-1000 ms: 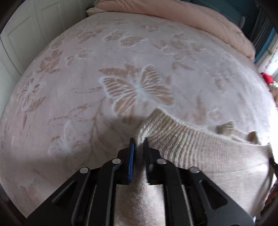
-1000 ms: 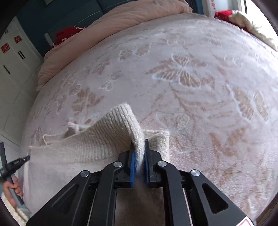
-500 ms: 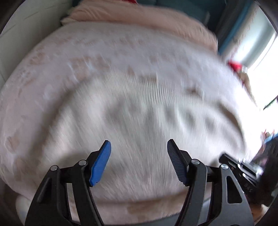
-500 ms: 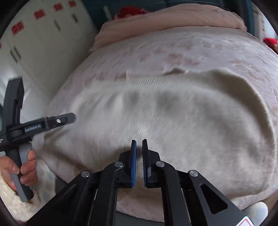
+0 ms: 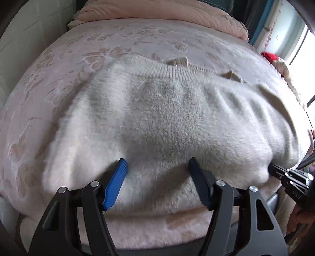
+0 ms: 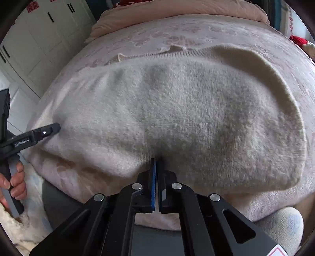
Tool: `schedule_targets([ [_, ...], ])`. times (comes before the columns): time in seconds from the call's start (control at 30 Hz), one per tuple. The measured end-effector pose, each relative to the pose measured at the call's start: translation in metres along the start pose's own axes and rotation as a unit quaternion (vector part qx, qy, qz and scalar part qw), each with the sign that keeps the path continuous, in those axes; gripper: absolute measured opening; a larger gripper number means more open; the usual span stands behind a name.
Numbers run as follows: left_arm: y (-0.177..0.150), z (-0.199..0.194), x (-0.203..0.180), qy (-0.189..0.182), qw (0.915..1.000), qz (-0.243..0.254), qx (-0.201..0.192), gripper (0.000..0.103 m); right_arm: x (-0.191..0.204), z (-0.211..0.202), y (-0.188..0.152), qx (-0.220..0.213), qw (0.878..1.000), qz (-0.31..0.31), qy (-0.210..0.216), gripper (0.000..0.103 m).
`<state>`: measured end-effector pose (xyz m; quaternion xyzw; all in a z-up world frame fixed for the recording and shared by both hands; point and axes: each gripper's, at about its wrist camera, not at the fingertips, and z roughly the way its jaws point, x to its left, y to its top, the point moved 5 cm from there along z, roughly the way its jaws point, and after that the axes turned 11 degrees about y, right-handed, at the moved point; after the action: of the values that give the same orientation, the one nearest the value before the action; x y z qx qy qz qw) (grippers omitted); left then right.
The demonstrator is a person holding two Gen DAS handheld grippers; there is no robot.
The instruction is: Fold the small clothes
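Bedroom setting: a bed with a pink butterfly-print blanket [image 5: 59, 94] serves as work surface; white cupboards [image 6: 39, 39] are noted at far left, a folded pink quilt [image 5: 157, 11] at the far end.

Left gripper [image 5: 156, 165]: jaws stand spread wide, nothing between the pads; they hover over the near edge of the sweater [image 5: 167, 118]. The wrist is aimed steeply down.

Right gripper [image 6: 157, 163]: jaws are pressed together. The tips meet the sweater's near fold edge; whether knit is pinched there cannot be told.

Sweater: cream, fuzzy knit, laid flat across the near half of the bed, near edge almost at the mattress edge. A ribbed band [image 5: 177, 68] runs along the far side, with a small tab [image 5: 177, 61] poking out beyond it. A rounded fold is seen at the right in the right wrist view.

Step in hand, as judged: one fold is laid down and let go; the garment is doubled over.

Next move, as judged: a side edge must be picked up by both grippers and carried across, with wrinkles kept smoothed.

Also noted: red item [image 5: 269, 56] at far right.
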<state>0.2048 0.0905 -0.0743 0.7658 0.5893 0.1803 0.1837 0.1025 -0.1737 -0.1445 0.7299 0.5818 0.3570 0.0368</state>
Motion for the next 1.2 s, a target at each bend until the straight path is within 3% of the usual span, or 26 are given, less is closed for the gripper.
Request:
schedule_targets([
  [0.1,0.019,-0.028,0.007,-0.027,0.9987,-0.036,-0.024,0.063,0.024,-0.020,0.028,-0.036,0.999,-0.032,0.006,0.002],
  [0.23,0.058,-0.030,-0.007,-0.017,0.9986,-0.021,-0.046,0.064,0.049,-0.005,0.086,-0.054,0.997,-0.056,0.023,0.002],
  [0.37,0.084,0.018,-0.026,-0.006,0.9998,-0.009,-0.014,0.064,0.050,0.045,0.117,-0.028,0.999,-0.037,0.025,0.002],
  [0.47,0.086,0.061,-0.029,0.027,0.9994,0.005,0.020,0.064,0.042,0.082,0.132,-0.005,0.999,-0.035,-0.009,0.002],
  [0.57,0.088,0.082,-0.028,0.032,0.9993,0.015,0.011,0.077,0.021,0.108,0.138,0.001,1.000,-0.014,-0.001,0.000],
  [0.67,0.098,0.075,-0.028,0.025,0.9995,0.012,0.012,0.073,0.023,0.099,0.148,0.005,1.000,-0.001,0.011,0.000],
  [0.73,0.107,0.058,-0.023,0.009,0.9999,0.012,-0.008,0.073,0.026,0.066,0.155,-0.034,0.999,-0.019,0.012,0.000],
  [0.8,0.118,0.051,-0.010,0.018,0.9994,0.015,-0.024,0.073,0.004,0.037,0.157,-0.068,0.998,-0.011,-0.012,0.004],
  [0.87,0.123,0.061,0.008,0.028,0.9995,0.010,-0.008,0.074,-0.038,0.011,0.157,-0.093,0.994,0.022,-0.059,0.011],
  [0.9,0.122,0.069,0.017,0.036,0.9993,0.002,0.001,0.074,-0.055,0.003,0.157,-0.098,0.991,0.032,-0.086,0.024],
  [0.93,0.122,0.075,0.027,0.042,0.9991,-0.010,0.008,0.073,-0.074,-0.003,0.158,-0.100,0.988,0.045,-0.111,0.031],
  [1.03,0.130,0.079,0.056,0.002,0.9961,-0.088,0.006,0.079,-0.120,-0.006,0.163,-0.092,0.984,0.079,-0.130,0.056],
  [1.1,0.139,0.084,0.076,-0.002,0.9882,-0.153,0.003,0.084,-0.137,0.005,0.169,-0.079,0.984,0.086,-0.132,0.059],
  [1.17,0.142,0.101,0.083,-0.016,0.9824,-0.183,0.033,0.076,-0.146,0.023,0.171,-0.058,0.988,0.103,-0.102,0.057],
  [1.2,0.141,0.113,0.080,-0.030,0.9806,-0.185,0.058,0.049,-0.147,0.033,0.173,-0.047,0.990,0.113,-0.073,0.032],
])
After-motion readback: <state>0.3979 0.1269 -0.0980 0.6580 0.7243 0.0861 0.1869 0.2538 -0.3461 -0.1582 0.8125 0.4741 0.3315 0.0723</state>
